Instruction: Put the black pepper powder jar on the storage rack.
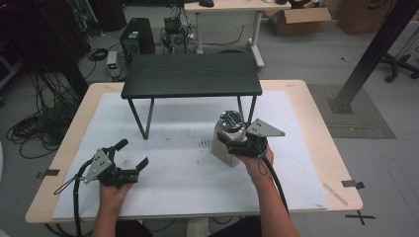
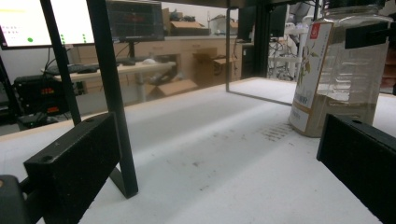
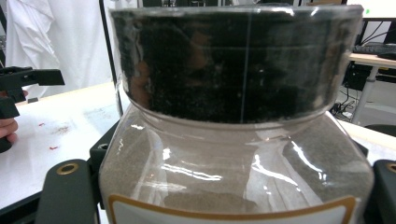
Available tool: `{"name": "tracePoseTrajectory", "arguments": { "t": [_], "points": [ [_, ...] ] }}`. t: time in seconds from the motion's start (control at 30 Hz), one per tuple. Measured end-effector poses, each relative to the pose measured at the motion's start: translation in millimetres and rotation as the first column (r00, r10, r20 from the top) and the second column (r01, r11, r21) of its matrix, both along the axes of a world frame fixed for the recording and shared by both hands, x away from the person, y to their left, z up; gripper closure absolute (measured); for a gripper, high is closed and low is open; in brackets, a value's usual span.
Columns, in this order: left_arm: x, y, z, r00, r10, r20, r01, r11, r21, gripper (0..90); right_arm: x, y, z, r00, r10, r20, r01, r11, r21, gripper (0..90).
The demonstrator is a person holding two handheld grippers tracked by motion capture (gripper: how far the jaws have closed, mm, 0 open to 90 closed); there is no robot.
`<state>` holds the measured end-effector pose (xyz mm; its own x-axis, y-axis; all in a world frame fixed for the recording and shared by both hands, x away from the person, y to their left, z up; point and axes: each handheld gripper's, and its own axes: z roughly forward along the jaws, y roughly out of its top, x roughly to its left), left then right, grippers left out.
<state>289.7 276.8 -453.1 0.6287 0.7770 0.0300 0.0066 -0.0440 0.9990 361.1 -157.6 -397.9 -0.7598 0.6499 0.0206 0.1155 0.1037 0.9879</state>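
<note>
While your right gripper (image 1: 236, 146) closes around the jar (image 1: 229, 140), your left gripper (image 1: 132, 154) sits low over the white mat (image 1: 188, 182) at the near left, well apart from the jar. Your right jaws stand on either side of the jar's clear body, just under its dark lid (image 1: 231, 119), and in the right gripper view they press in at both lower corners of the jar (image 3: 238, 172), so you have it clamped. The jar stands upright on the mat, right of centre, just in front of the right legs of the small black table (image 1: 191, 75) that stands at the far side of the mat. Its lid (image 3: 236, 60) is on, and its clear plastic body carries a paper label (image 2: 309, 74) on the side facing your left gripper. Your left jaws are spread wide and hold nothing; in the left gripper view bare mat lies between them, with one black table leg (image 2: 112, 98) close in front of the left jaw and the jar (image 2: 343, 70) farther off at the right. Small dark specks (image 1: 203, 143) lie scattered on the mat just left of the jar. Your left hand (image 1: 114, 192) grips its tool from below, and a cable (image 1: 76, 197) trails from it toward the near edge of the table.
</note>
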Motion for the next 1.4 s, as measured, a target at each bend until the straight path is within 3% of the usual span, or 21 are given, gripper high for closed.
{"name": "tracePoseTrajectory", "arguments": {
  "t": [0.37,0.6,1.4],
  "points": [
    [0.1,0.0,0.0,1.0,0.0,0.0,0.0,1.0,0.001,0.2,-2.7,0.1,1.6,1.0,-0.005,0.008,0.005,1.0,-0.004,23.0],
    [0.1,-0.1,0.0,1.0,0.0,-0.001,0.0,1.0,0.001,0.2,-6.2,-3.9,11.6,0.9998,0.003,0.017,-0.003,1.0,-0.001,23.0],
    [0.2,-0.5,0.1,1.0,0.001,-0.002,-0.001,1.0,0.001,0.2,-14.9,-2.9,86.2,0.9947,0.101,0.018,-0.101,0.995,0.015,22.8]
  ]
}}
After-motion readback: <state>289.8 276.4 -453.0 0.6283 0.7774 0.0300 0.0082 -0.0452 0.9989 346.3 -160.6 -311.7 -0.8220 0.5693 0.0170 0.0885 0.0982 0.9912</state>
